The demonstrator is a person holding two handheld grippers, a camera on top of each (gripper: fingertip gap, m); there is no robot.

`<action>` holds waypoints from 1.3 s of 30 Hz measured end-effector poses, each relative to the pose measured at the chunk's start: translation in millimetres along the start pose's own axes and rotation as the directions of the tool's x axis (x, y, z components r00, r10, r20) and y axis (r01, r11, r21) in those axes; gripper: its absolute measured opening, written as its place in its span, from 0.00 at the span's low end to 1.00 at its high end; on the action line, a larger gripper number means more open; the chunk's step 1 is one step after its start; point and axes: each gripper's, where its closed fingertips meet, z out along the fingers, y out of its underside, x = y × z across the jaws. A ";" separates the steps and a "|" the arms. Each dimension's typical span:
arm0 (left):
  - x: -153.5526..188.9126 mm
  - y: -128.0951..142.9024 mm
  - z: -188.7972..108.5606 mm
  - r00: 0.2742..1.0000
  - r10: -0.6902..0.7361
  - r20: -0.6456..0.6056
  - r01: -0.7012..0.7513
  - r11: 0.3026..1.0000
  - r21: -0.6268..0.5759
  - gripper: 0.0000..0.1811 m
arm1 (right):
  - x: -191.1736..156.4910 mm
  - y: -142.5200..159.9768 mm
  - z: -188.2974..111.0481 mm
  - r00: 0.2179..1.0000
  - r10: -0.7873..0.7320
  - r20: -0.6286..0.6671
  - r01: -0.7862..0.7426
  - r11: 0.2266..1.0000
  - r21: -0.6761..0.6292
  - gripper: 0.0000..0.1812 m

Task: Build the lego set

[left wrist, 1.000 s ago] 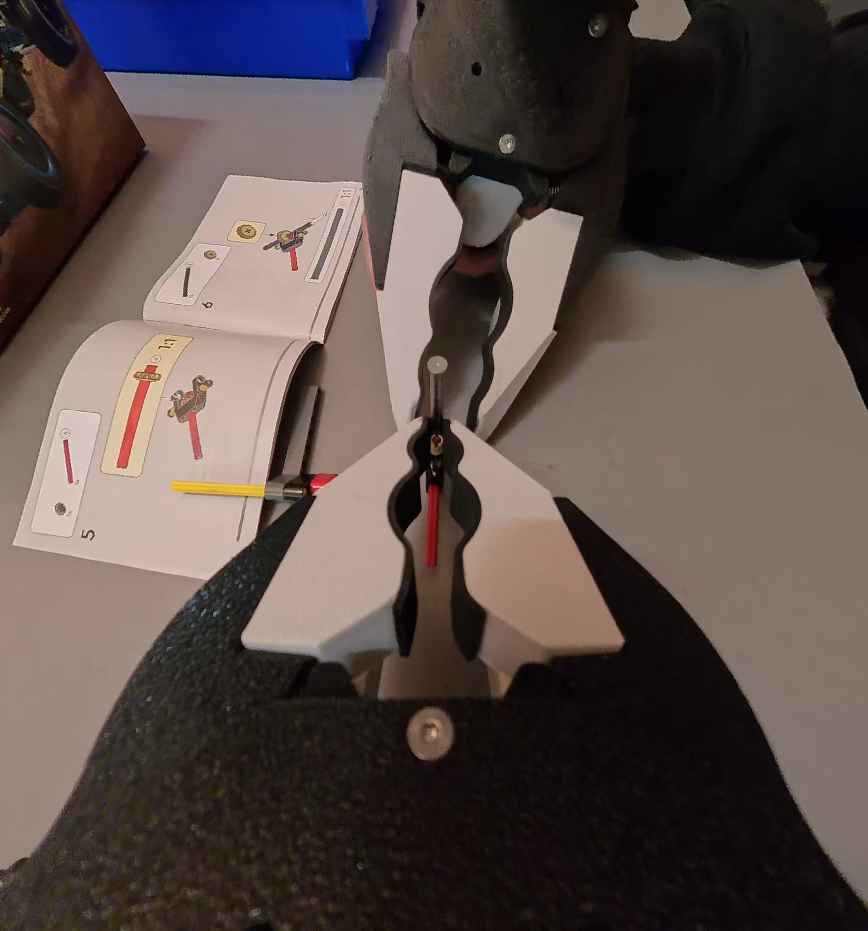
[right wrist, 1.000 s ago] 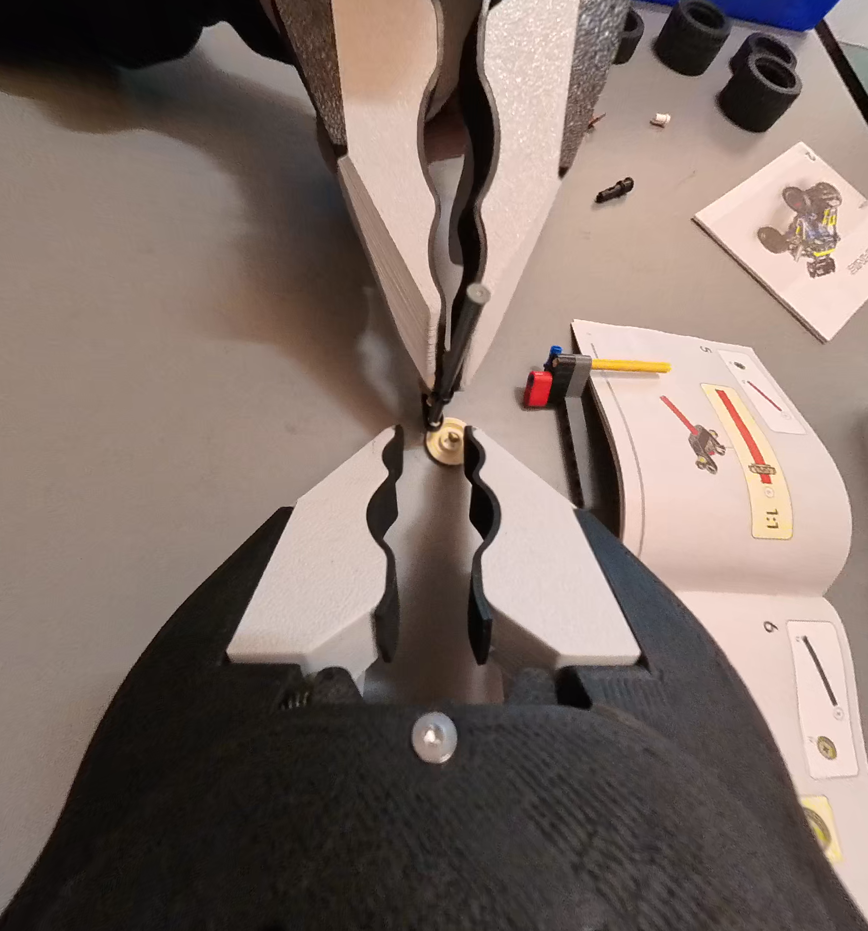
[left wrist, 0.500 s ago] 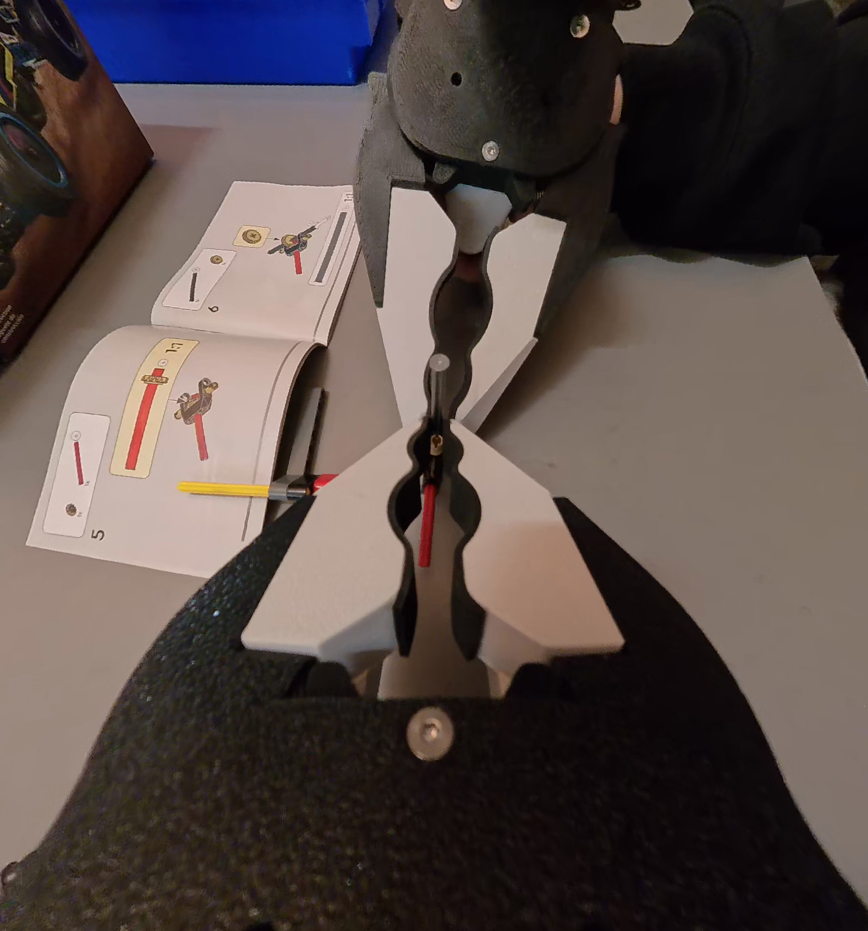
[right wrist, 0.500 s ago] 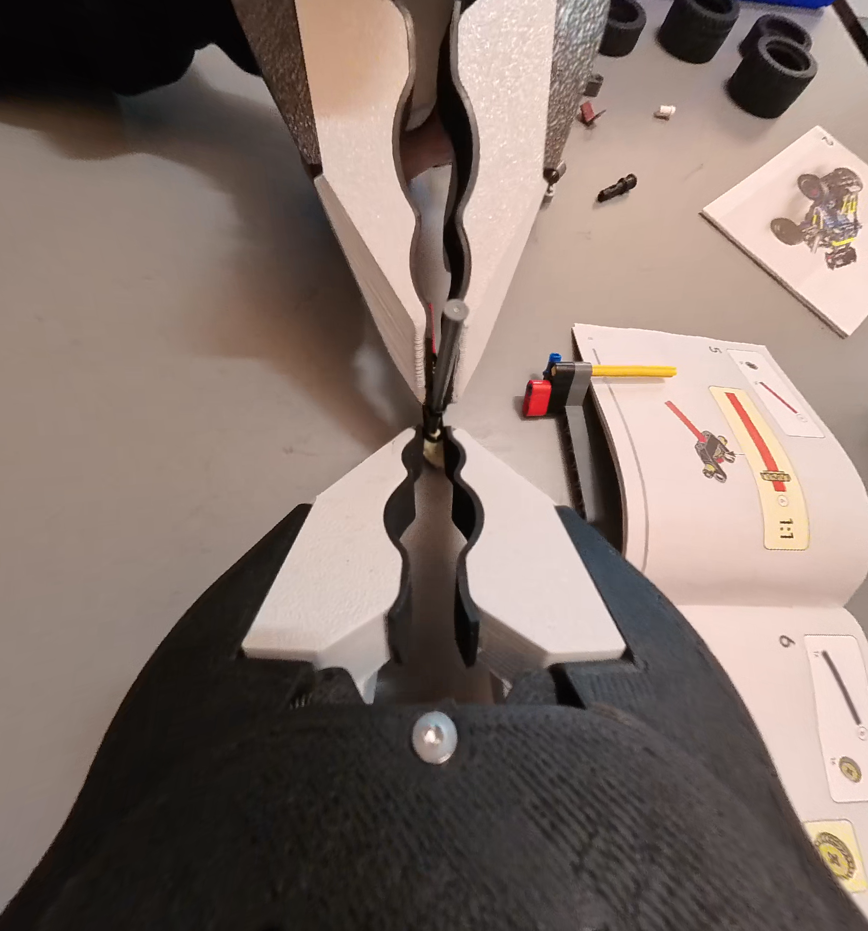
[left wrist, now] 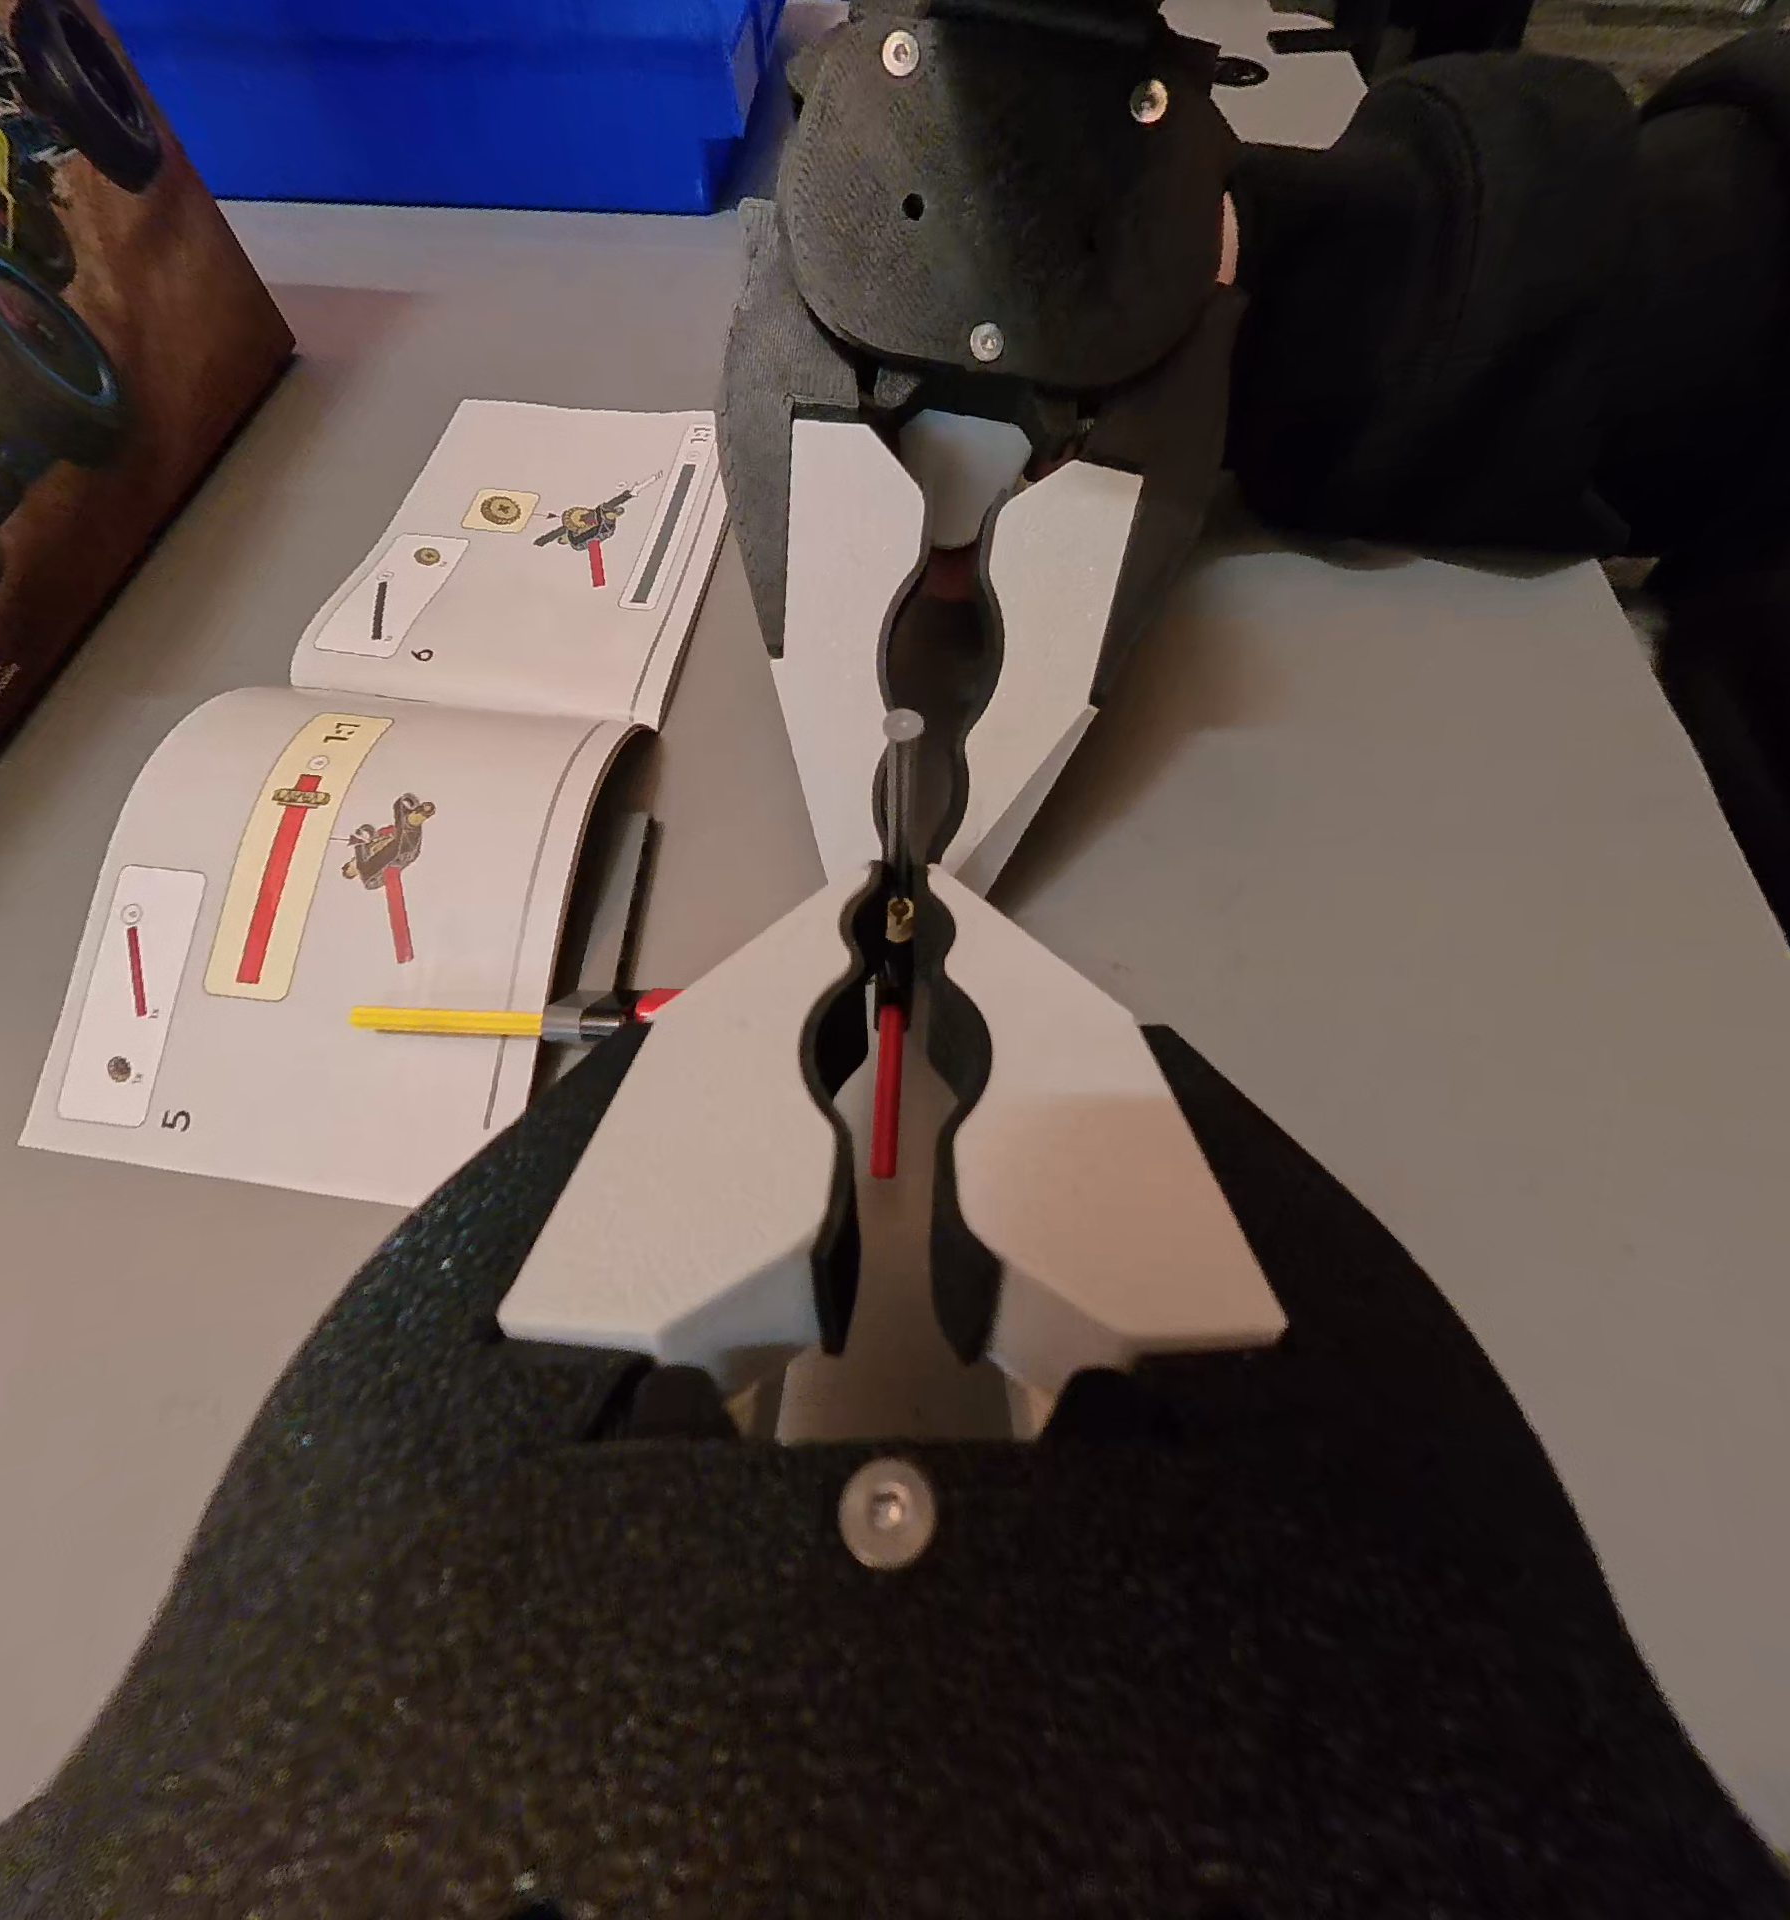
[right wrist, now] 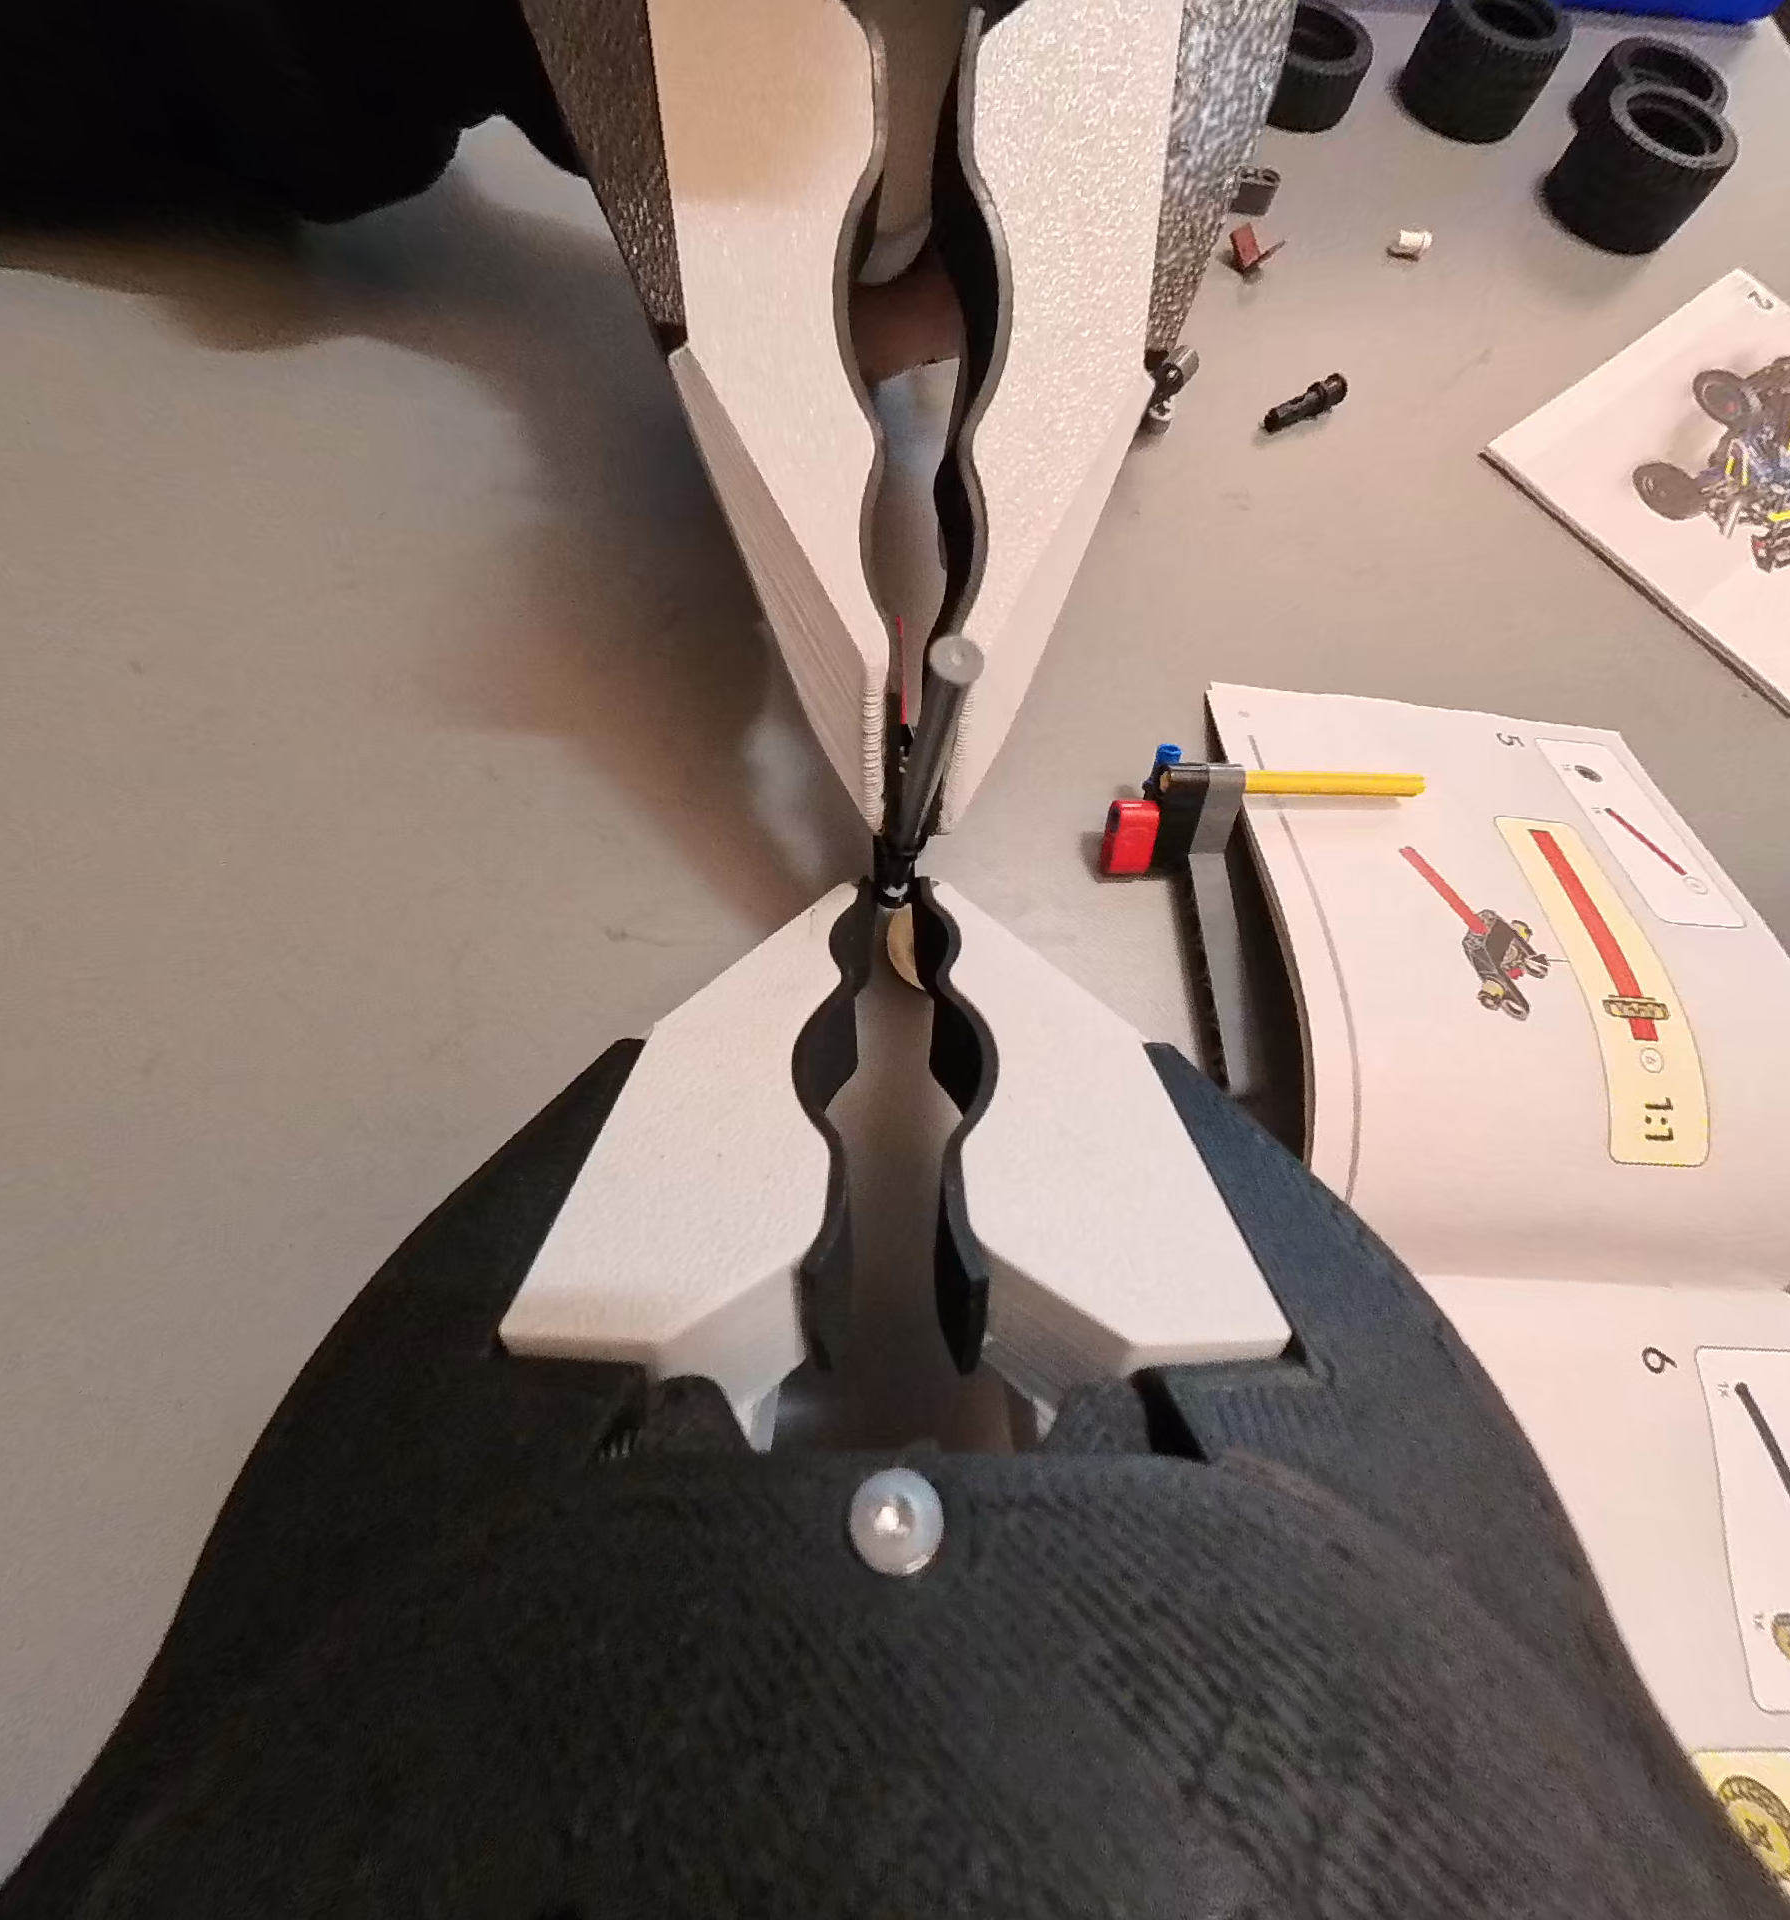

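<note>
Left hand-held gripper; black axle upright.

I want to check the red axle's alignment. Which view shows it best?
The left wrist view: the red axle lies lengthwise in plain sight between the left tool's fingers. In the right wrist view only a thin red sliver peeks between those fingers.

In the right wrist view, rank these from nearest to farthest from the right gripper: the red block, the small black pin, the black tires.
From the right gripper:
1. Red block, just to the right, by the booklet's edge.
2. Small black pin, farther up and right.
3. Black tires, top right corner.
</note>
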 end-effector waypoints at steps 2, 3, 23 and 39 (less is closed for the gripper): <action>1.1 0.9 0.8 1.000 0.004 -0.006 -0.004 1.000 -0.008 0.01 | -1.6 0.7 0.5 1.000 -0.004 0.011 0.004 1.000 -0.006 0.03; 1.5 2.1 1.7 1.000 0.007 -0.007 -0.007 1.000 -0.017 0.01 | -2.6 1.9 1.1 1.000 -0.005 0.015 0.005 1.000 -0.014 0.03; 1.9 4.7 3.8 1.000 0.003 -0.009 -0.003 0.999 -0.038 0.01 | 4.4 -29.8 -29.3 0.999 0.054 0.003 -0.053 0.971 0.233 0.03; -1.5 6.9 -0.5 1.000 -0.009 -0.004 0.009 0.999 -0.035 0.01 | 4.6 -37.6 -21.1 0.999 0.035 -0.001 -0.034 0.963 0.267 0.00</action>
